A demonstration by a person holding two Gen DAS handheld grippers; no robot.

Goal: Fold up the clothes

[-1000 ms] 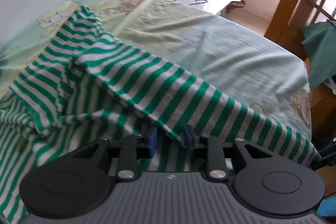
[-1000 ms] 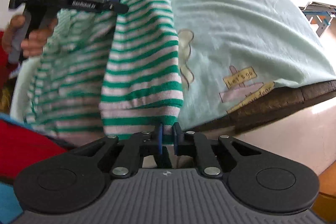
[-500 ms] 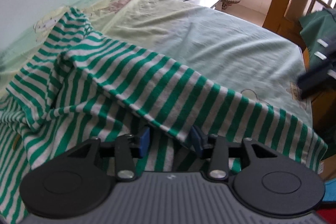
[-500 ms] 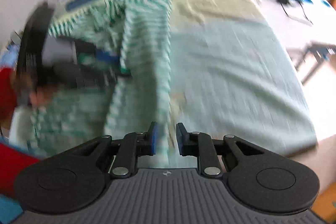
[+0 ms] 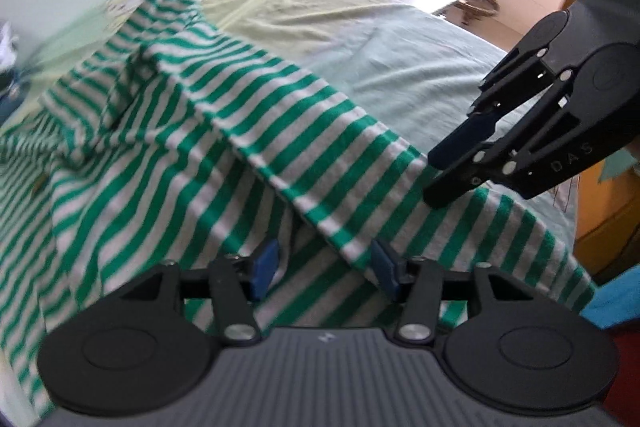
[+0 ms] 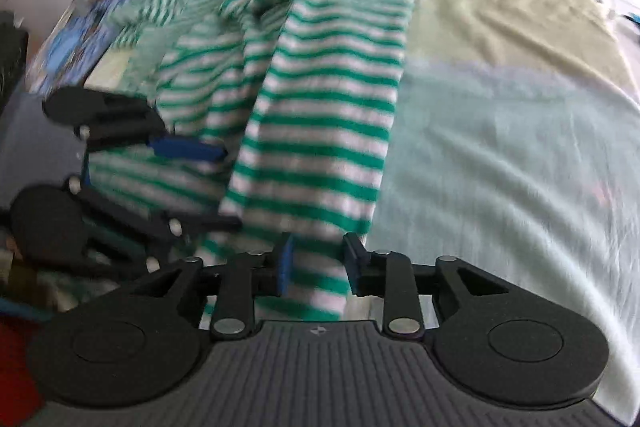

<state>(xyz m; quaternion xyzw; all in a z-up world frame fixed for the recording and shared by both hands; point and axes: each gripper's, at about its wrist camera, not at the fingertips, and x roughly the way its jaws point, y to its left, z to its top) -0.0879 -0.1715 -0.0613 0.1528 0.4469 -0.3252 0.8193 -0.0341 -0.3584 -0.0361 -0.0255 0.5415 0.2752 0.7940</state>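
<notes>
Left wrist: left gripper (image 5: 325, 265) jaws just opening over striped shirt (image 5: 192, 163) fold; right gripper (image 6: 318, 263) opening too (shirt edge loose between), nothing gripped.

The shirt (image 5: 248, 147) carries green and white stripes. Beneath it the bedsheet (image 5: 400, 67) is pale mint, turning pale yellow farther off. Both black grippers wear blue pads (image 5: 265, 264).

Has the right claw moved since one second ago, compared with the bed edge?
Yes. In the left wrist view the right claw has come in from the right, past the bed edge, over the striped shirt; its jaws have just been opening.
</notes>
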